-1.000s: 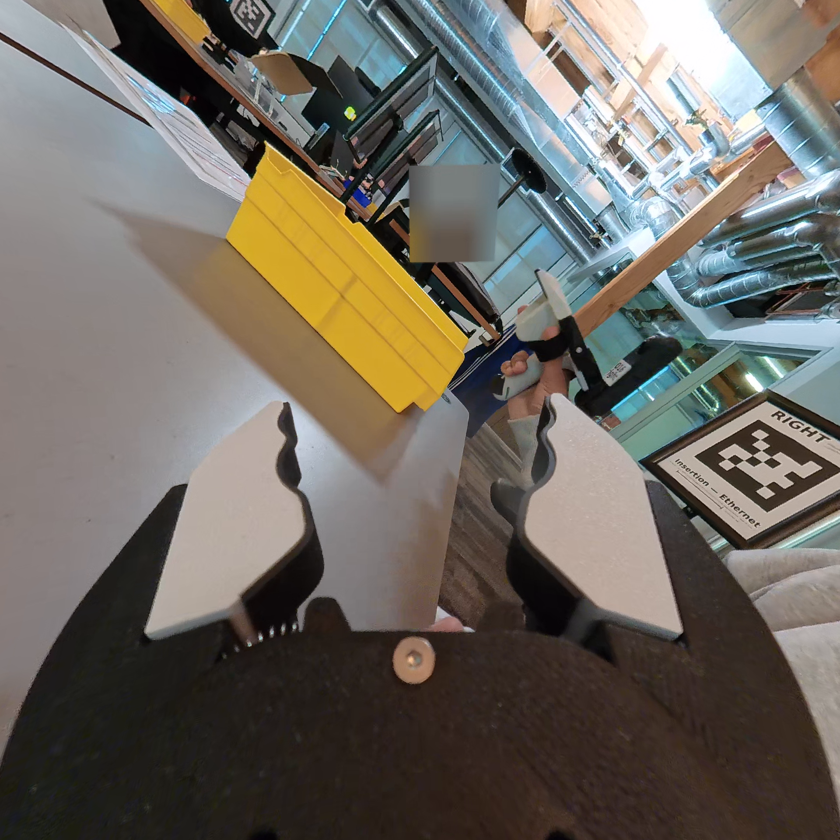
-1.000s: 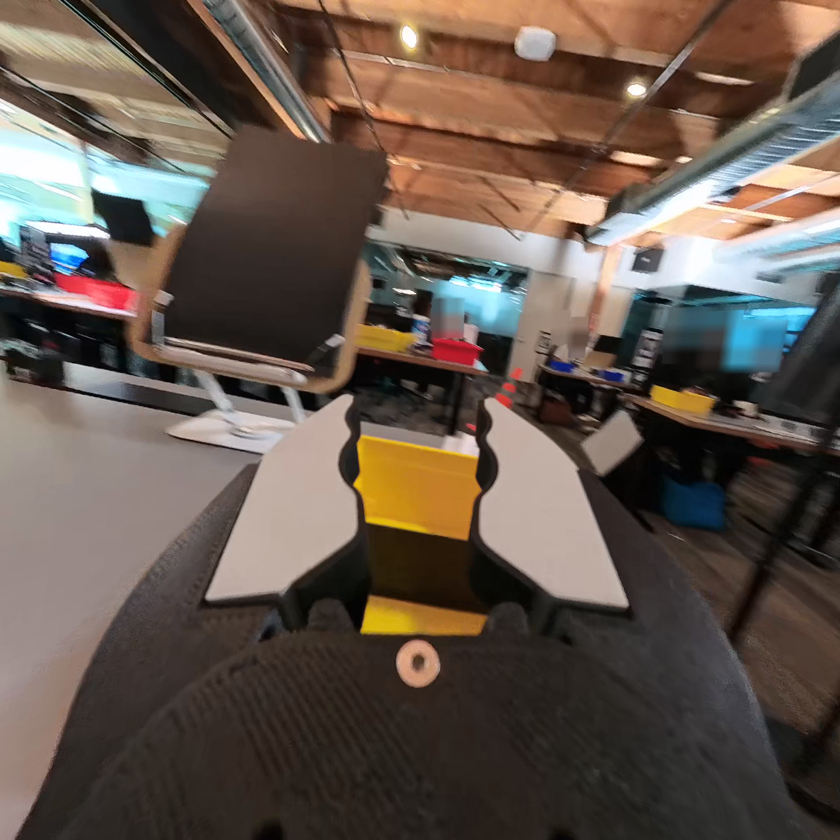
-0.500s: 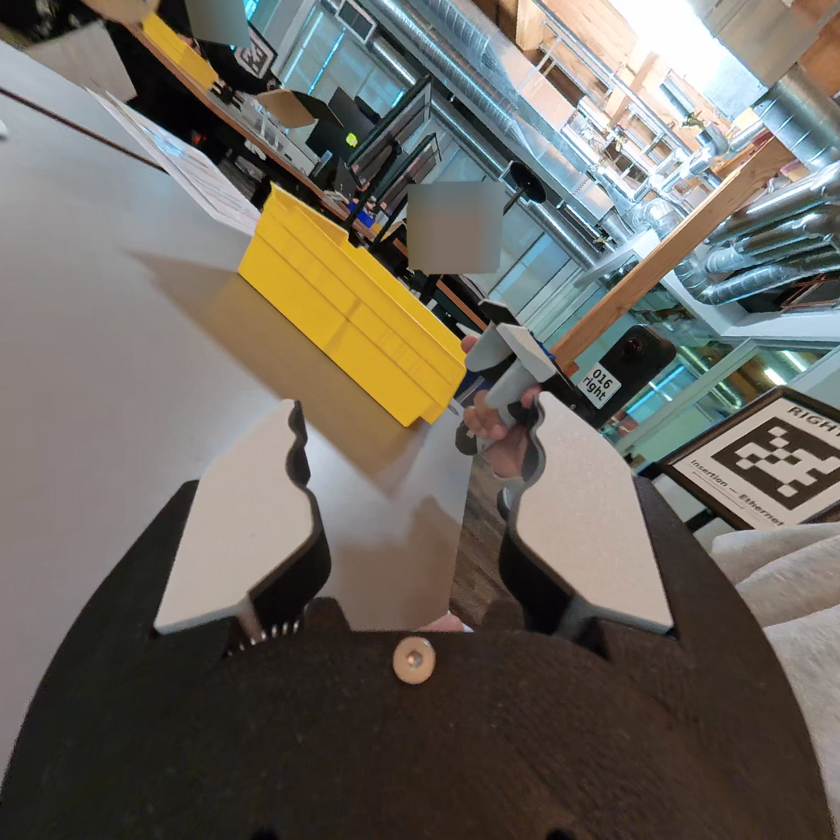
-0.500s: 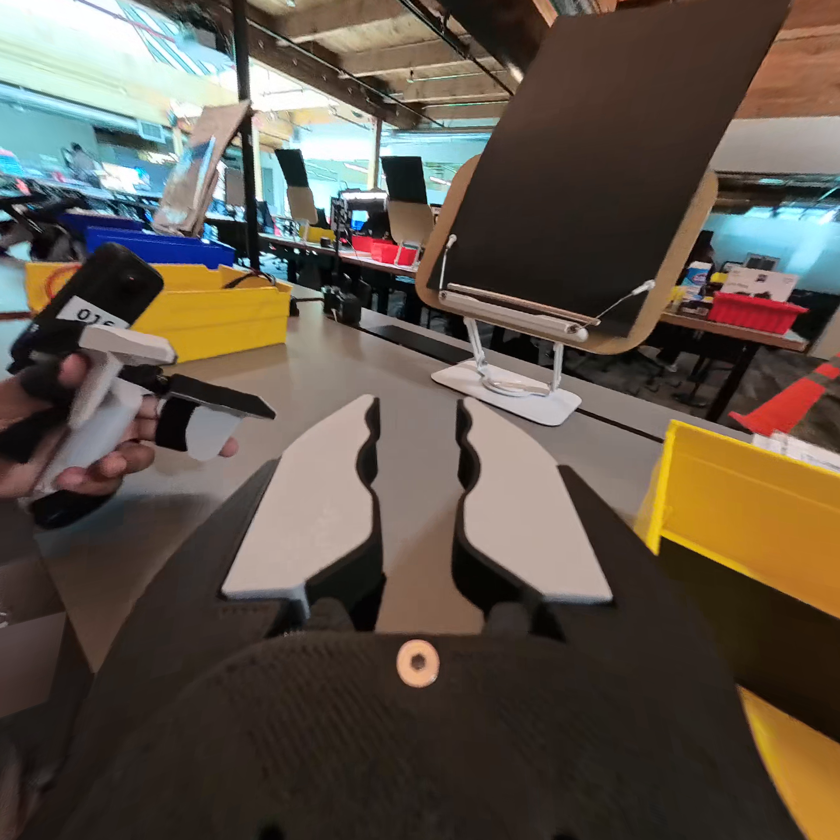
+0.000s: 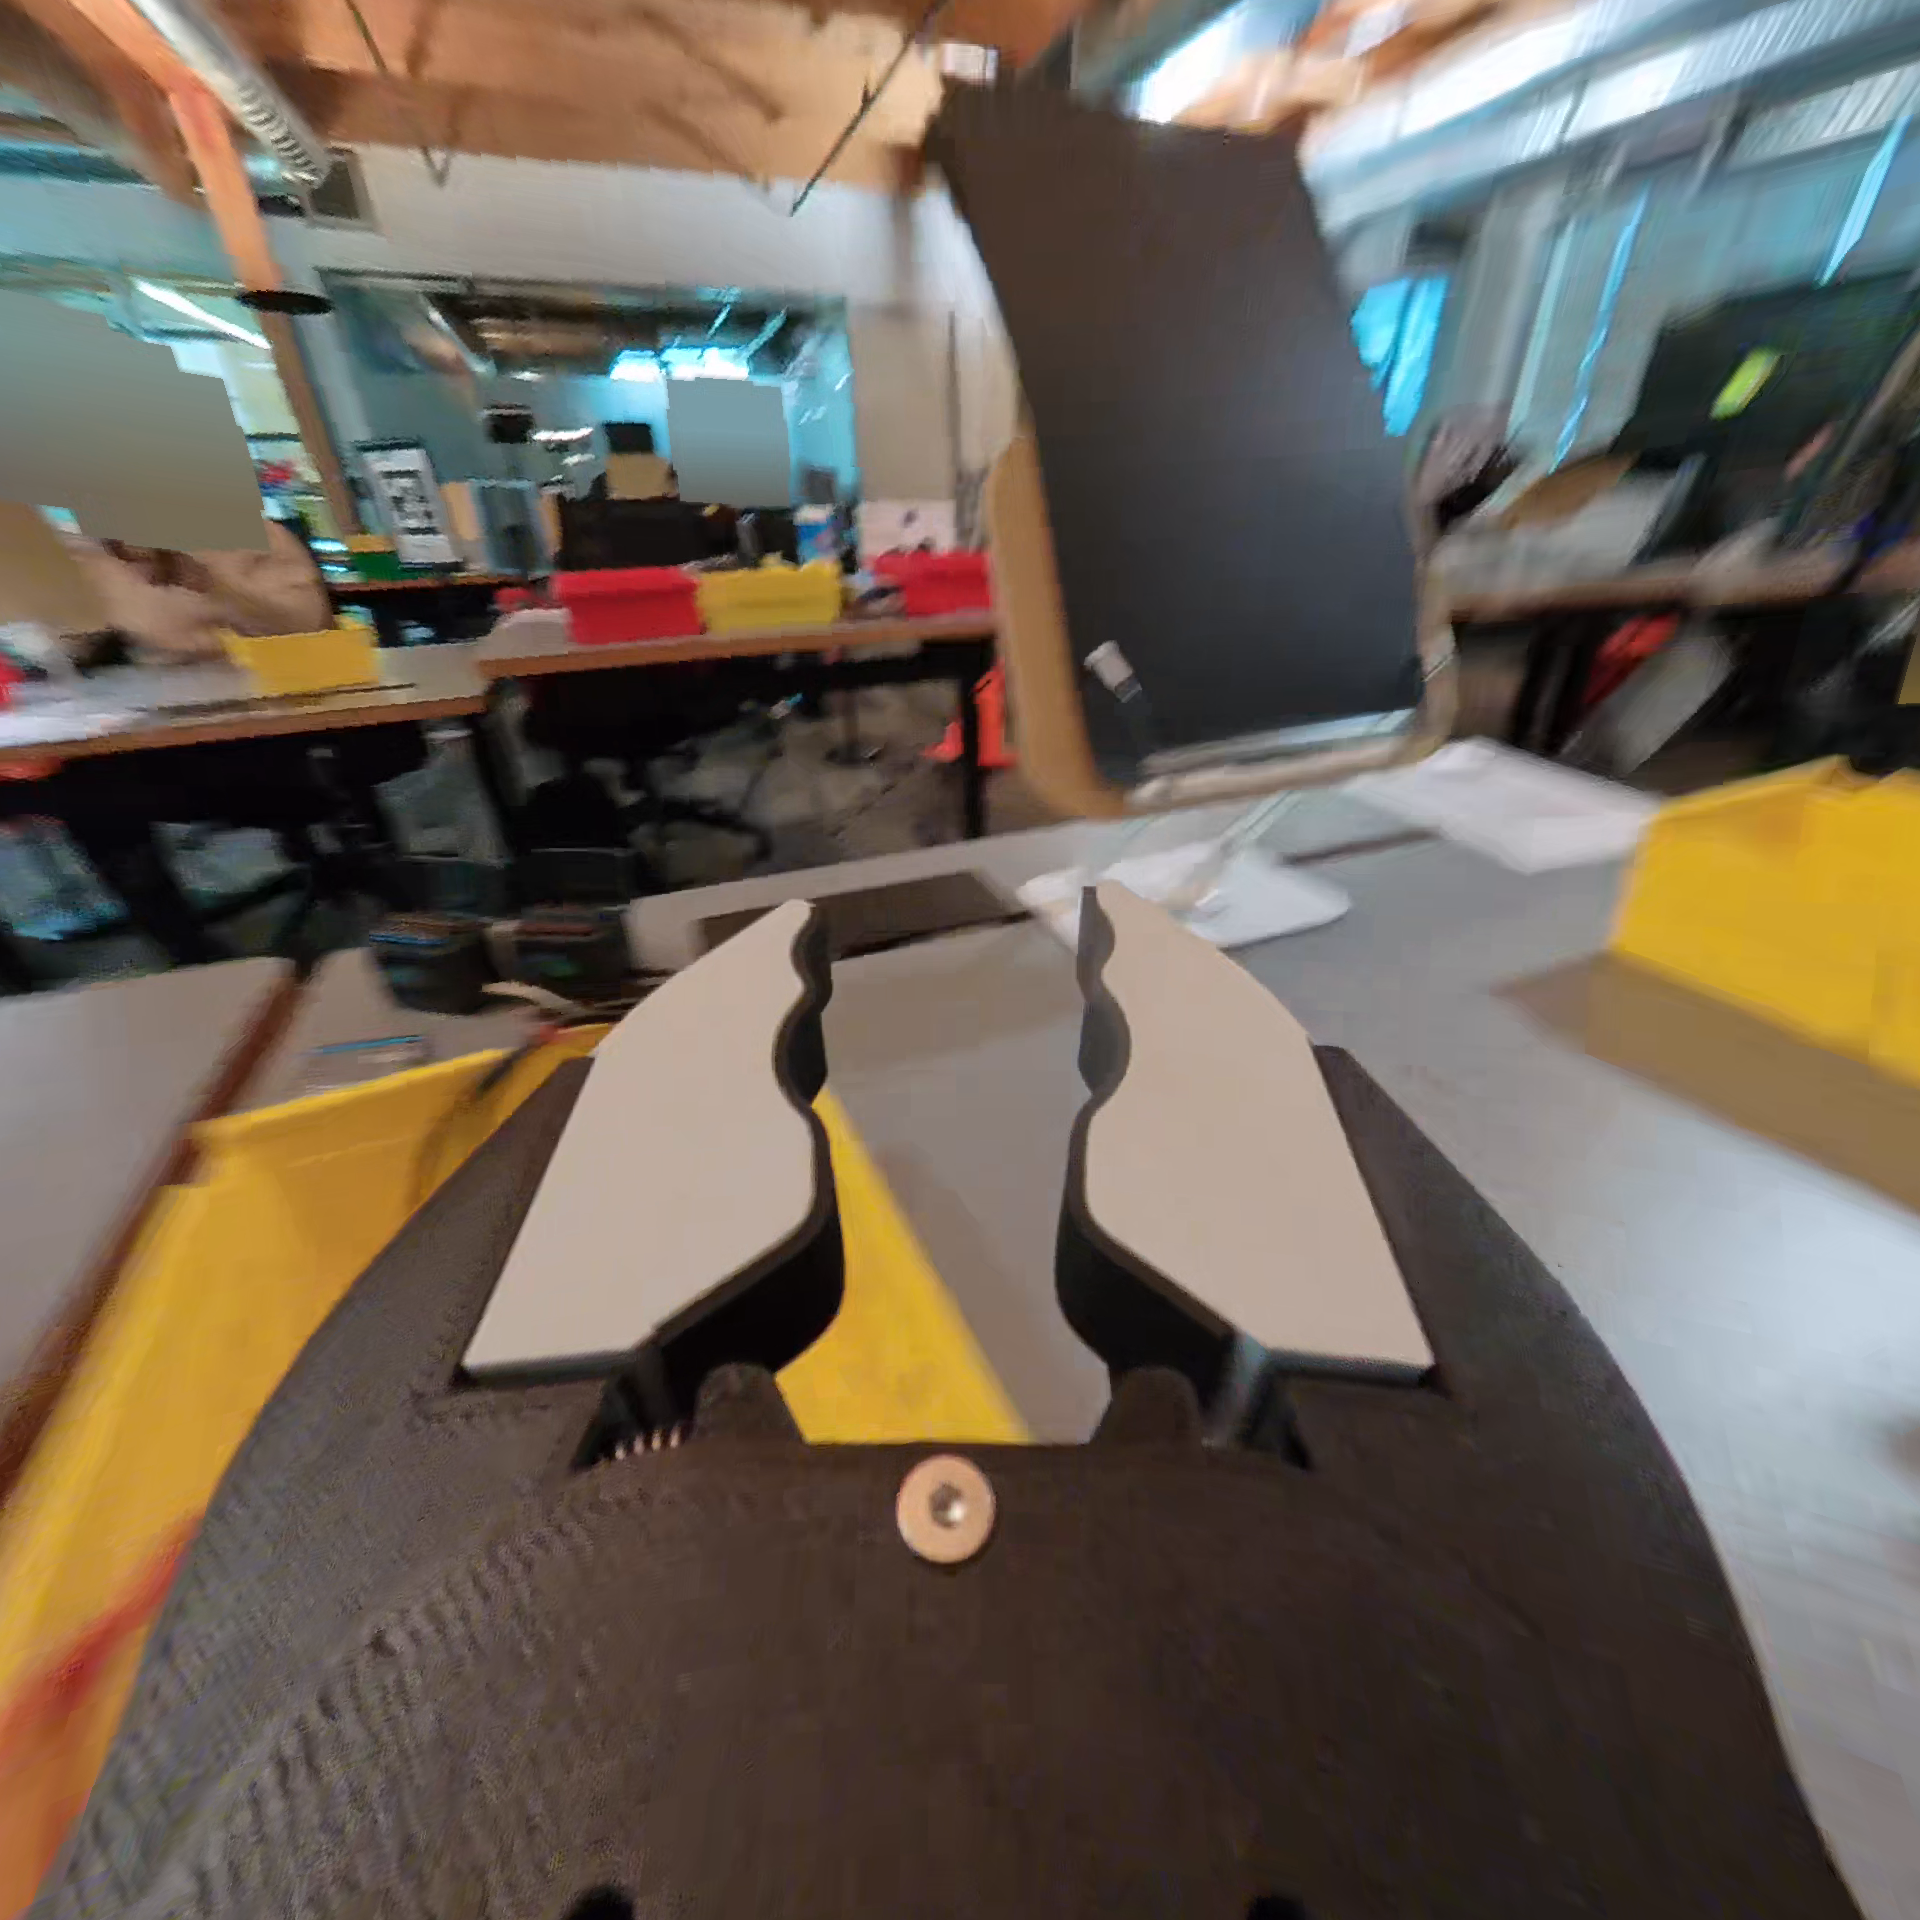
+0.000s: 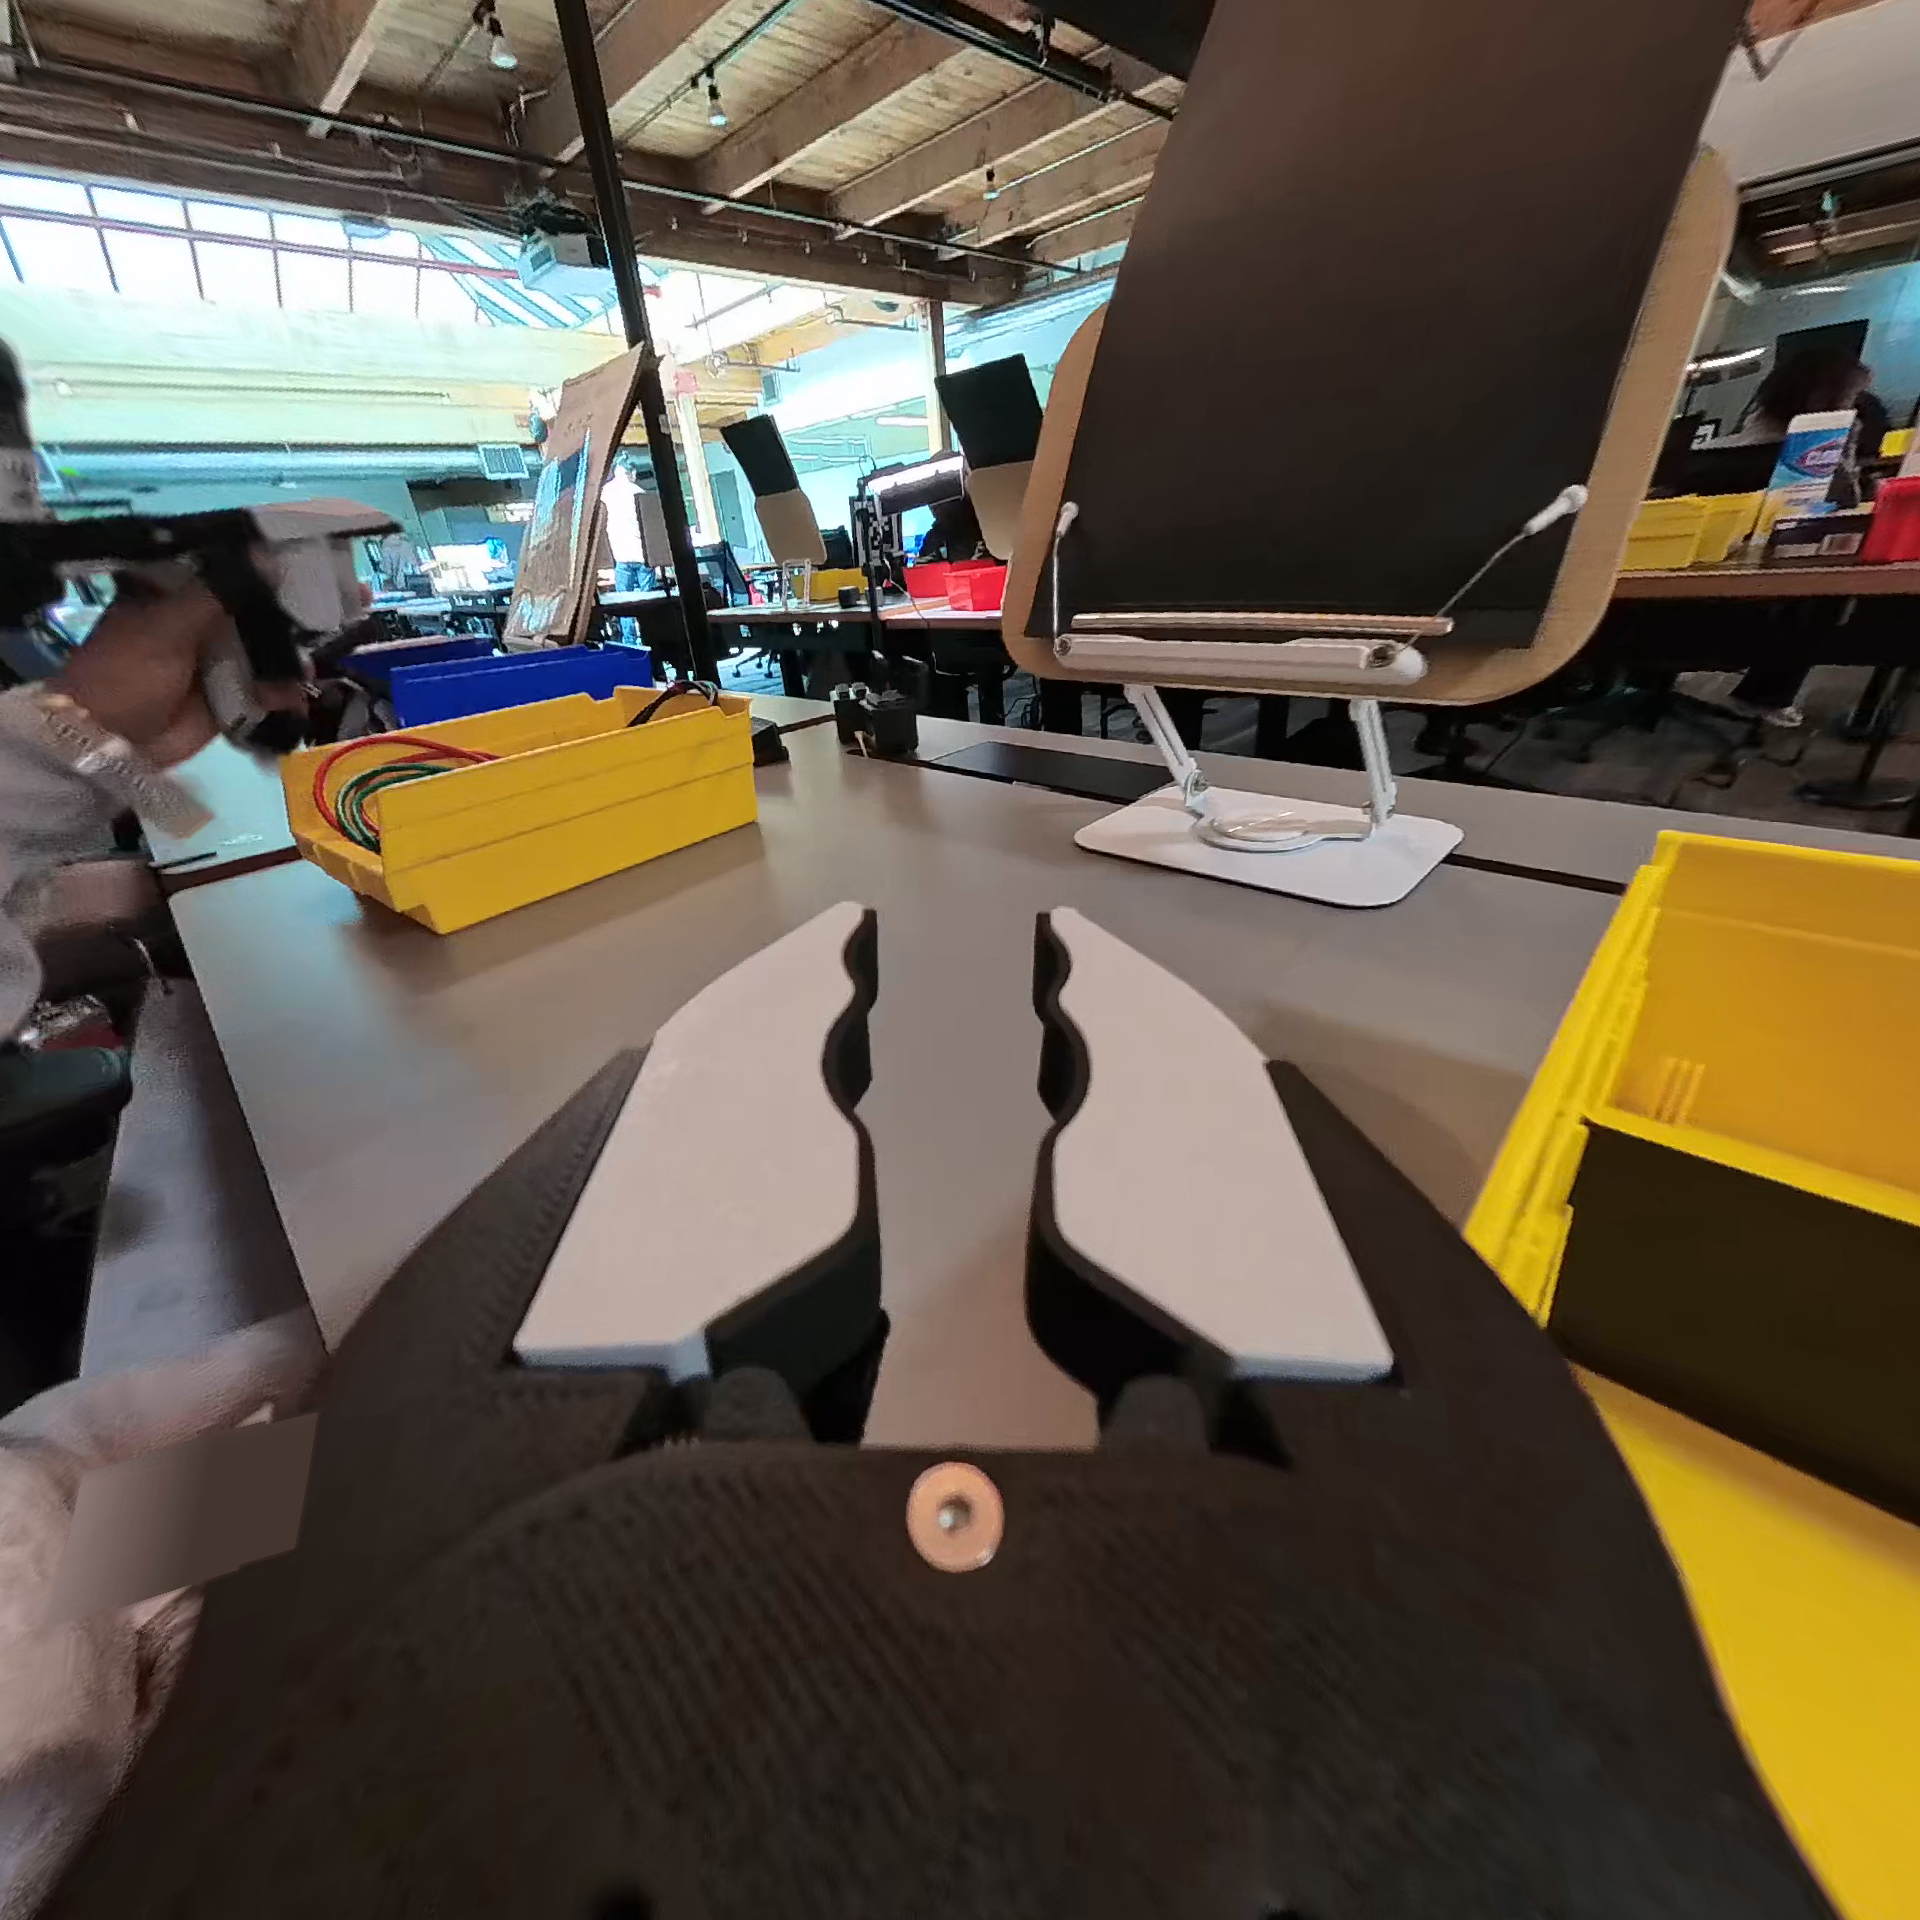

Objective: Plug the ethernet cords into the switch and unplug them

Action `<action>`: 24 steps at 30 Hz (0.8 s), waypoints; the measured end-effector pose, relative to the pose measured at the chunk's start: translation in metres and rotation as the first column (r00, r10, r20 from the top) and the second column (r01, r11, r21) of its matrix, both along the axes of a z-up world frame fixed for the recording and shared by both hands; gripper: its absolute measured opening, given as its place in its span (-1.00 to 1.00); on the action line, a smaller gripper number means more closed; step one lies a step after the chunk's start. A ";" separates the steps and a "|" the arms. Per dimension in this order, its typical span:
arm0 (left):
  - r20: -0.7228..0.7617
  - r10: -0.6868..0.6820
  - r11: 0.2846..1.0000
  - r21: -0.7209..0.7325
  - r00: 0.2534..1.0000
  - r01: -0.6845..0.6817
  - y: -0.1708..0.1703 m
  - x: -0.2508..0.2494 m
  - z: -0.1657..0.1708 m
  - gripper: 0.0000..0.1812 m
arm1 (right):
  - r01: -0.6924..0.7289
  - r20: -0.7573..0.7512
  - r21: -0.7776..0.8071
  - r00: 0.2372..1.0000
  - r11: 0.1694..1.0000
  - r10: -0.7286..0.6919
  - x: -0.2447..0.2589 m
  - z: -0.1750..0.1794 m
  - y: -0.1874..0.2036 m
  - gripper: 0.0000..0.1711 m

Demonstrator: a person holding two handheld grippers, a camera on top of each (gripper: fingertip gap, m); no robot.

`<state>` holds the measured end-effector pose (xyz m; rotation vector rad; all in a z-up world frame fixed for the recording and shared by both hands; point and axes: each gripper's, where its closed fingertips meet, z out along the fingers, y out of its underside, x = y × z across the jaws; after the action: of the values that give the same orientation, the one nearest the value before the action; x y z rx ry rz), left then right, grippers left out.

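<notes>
In the right wrist view, red, green and black cords (image 6: 390,774) lie coiled in a yellow bin (image 6: 582,805) at the table's far left. A second yellow bin (image 6: 1756,997) at the right holds a black block (image 6: 1714,1309); I cannot tell what it is. My right gripper (image 6: 954,920) is open and empty, low over the grey table (image 6: 935,831) between the two bins. My left gripper (image 5: 948,909) is open and empty, above a yellow bin (image 5: 270,1247); its view is blurred. It also shows blurred at the far left of the right wrist view (image 6: 197,582).
A stand holding a black board (image 6: 1361,343) rests on a white base (image 6: 1268,847) at the back of the table. Blue bins (image 6: 499,665) sit behind the left bin. The left table edge (image 6: 197,997) drops to the floor. A light sleeve (image 6: 62,769) is at far left.
My left gripper has swung from pointing up along the table edge to level, facing the stand over a yellow bin, with its jaws closer together. My right gripper's jaws have spread a little.
</notes>
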<state>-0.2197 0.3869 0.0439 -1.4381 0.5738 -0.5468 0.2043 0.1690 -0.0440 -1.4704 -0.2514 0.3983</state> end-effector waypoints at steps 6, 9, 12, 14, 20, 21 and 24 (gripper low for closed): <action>-0.721 -0.176 0.946 -0.313 0.671 -0.087 0.085 -0.043 -0.109 -0.25 | -0.029 0.030 -0.028 0.999 0.999 0.030 -0.012 -0.007 0.013 -0.67; -0.897 -0.205 0.949 -0.280 0.391 -0.144 0.106 -0.058 -0.153 -0.15 | -0.027 0.044 -0.040 0.999 0.999 0.029 -0.016 -0.010 0.016 -0.67; -0.939 -0.269 0.921 -0.315 0.214 -0.227 0.117 -0.076 -0.191 -0.16 | -0.007 0.078 -0.047 0.997 0.999 0.011 -0.015 -0.013 0.017 -0.68; -0.911 -0.361 0.869 -0.406 0.201 -0.281 0.115 -0.084 -0.215 -0.10 | 0.002 0.089 -0.055 0.996 0.998 0.003 -0.014 -0.016 0.018 -0.68; -0.937 -0.264 0.914 -0.319 0.229 -0.250 0.121 -0.084 -0.201 -0.31 | -0.010 0.044 -0.074 0.999 0.997 0.013 -0.011 -0.019 0.019 -0.69; -0.945 -0.241 0.925 -0.293 0.222 -0.241 0.120 -0.085 -0.197 -0.31 | -0.013 0.030 -0.073 0.999 0.997 0.015 -0.010 -0.019 0.019 -0.69; -0.951 -0.158 0.953 -0.217 0.265 -0.213 0.115 -0.085 -0.169 -0.31 | -0.018 -0.008 -0.066 1.000 0.998 0.018 -0.008 -0.015 0.017 -0.69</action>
<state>-0.3044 0.5022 -0.1246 -2.0256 1.5097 0.4589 0.1967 0.1864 -0.0594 -1.5324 -0.2477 0.4303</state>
